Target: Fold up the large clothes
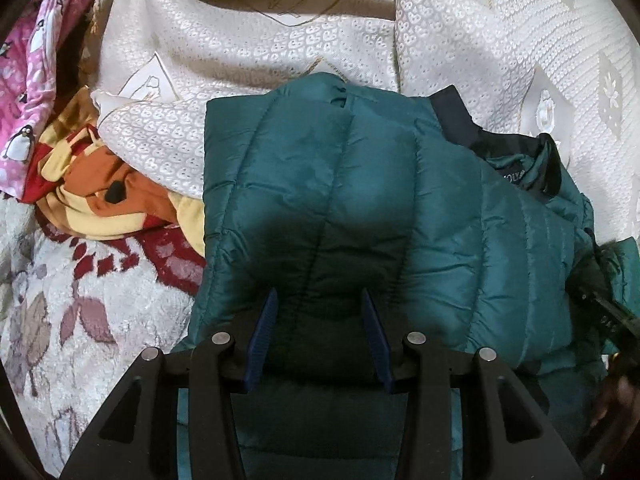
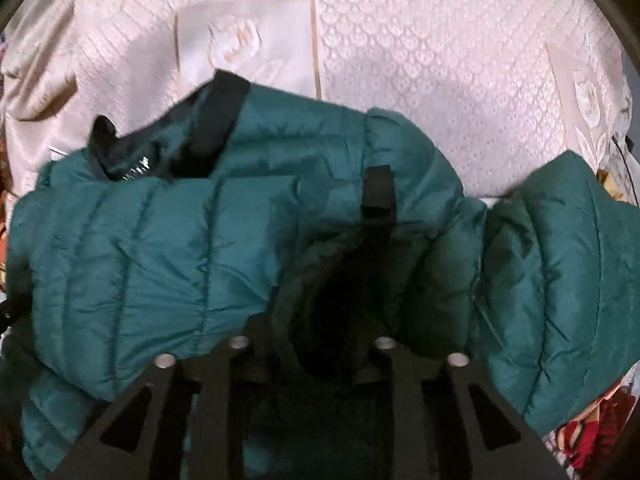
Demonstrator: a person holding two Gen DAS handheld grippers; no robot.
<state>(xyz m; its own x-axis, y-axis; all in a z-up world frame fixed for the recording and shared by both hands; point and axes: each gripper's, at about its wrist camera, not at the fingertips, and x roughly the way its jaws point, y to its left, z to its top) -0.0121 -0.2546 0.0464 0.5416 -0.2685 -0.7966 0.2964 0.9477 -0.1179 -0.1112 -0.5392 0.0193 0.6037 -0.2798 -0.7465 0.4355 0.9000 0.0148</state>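
Jacket (image 1: 344, 184), a teal quilted puffer with dark trim at the collar, lies partly folded on a cream patterned bedspread (image 1: 256, 48), its padded panels stacked and running away from both cameras. In the left wrist view the left tongs (image 1: 320, 312) sit low over the near part of the jacket, blue fingers (image 1: 264, 340) standing apart with a band of dark teal fabric lying between them — whether the pads actually press on that fabric cannot be told from this angle. A dark label shows inside the collar (image 1: 516, 176) at the right. To the left of the jacket, an orange, yellow and red cloth (image 1: 100, 192) is bunched against the bedspread, a pink penguin-print fabric (image 1: 28, 92) lies beyond it, and a pale floral blanket (image 1: 88, 304) covers the near left corner.

In the right wrist view the right tongs (image 2: 332, 320) are buried in a fold of the jacket, the fingers mostly hidden in shadowed fabric, so their grip cannot be read — a dark strap (image 2: 378, 192) rises just ahead of them. A puffy sleeve (image 2: 560, 264) of the same jacket bulges at the right, resting partly on the bedspread.
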